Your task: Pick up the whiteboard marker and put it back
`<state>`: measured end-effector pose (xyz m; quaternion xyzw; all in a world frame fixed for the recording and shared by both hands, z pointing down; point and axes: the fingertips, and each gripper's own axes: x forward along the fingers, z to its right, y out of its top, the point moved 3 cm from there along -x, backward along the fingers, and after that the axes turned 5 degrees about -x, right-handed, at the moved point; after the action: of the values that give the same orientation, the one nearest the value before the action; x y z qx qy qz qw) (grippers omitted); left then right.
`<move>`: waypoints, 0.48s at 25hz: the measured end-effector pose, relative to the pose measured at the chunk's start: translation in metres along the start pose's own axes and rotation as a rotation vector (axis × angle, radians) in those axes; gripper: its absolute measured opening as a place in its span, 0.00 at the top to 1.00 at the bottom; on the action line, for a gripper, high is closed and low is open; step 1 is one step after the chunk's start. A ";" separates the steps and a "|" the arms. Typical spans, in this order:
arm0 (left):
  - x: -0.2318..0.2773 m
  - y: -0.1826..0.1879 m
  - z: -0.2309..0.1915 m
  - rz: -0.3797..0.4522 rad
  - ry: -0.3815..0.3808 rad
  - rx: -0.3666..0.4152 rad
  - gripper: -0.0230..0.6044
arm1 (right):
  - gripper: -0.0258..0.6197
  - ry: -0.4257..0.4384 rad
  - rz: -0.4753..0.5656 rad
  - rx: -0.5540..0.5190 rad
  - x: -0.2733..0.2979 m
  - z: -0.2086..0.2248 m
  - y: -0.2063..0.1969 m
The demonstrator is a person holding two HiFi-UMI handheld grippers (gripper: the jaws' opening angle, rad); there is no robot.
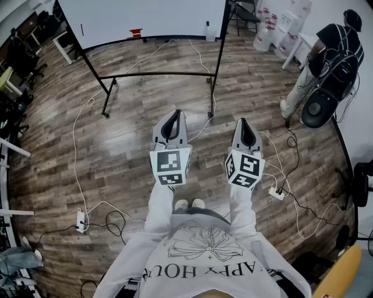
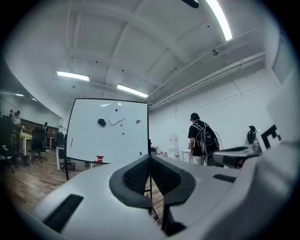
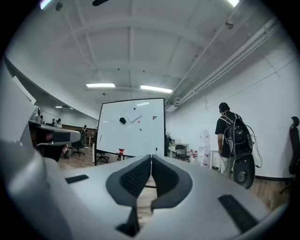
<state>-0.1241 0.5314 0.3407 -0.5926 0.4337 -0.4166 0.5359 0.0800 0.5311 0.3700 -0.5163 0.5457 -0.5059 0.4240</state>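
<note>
A person (image 1: 198,256) in a grey sweatshirt stands on a wood floor (image 1: 116,145), holding two tools level and side by side, aimed at a whiteboard (image 1: 151,17) on a wheeled stand. The left tool (image 1: 175,114) is closed, pads pressed together with nothing between them. The right tool (image 1: 243,122) is likewise closed and empty. A thin dark stick, seemingly the marker (image 1: 81,29), sits upright on the whiteboard's face near its left edge, well apart from both tools. A red item (image 1: 136,32) rests mid-tray (image 1: 175,38) along the whiteboard's bottom edge. A small bottle (image 1: 208,32) stands at the tray's right end. A second person (image 1: 326,55), wearing a backpack, stands off to the right, back turned.
</note>
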 end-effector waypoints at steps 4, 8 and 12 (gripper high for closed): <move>0.000 -0.001 0.000 0.000 -0.003 0.001 0.95 | 0.95 -0.001 -0.001 -0.001 0.000 0.000 -0.001; 0.004 -0.002 0.002 0.001 -0.003 0.002 0.95 | 0.95 -0.002 0.000 0.007 0.003 0.004 -0.003; 0.013 -0.006 0.003 -0.008 0.005 -0.003 0.95 | 0.95 -0.003 -0.001 0.007 0.010 0.010 -0.006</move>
<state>-0.1175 0.5197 0.3468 -0.5940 0.4332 -0.4197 0.5323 0.0899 0.5202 0.3749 -0.5160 0.5430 -0.5072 0.4262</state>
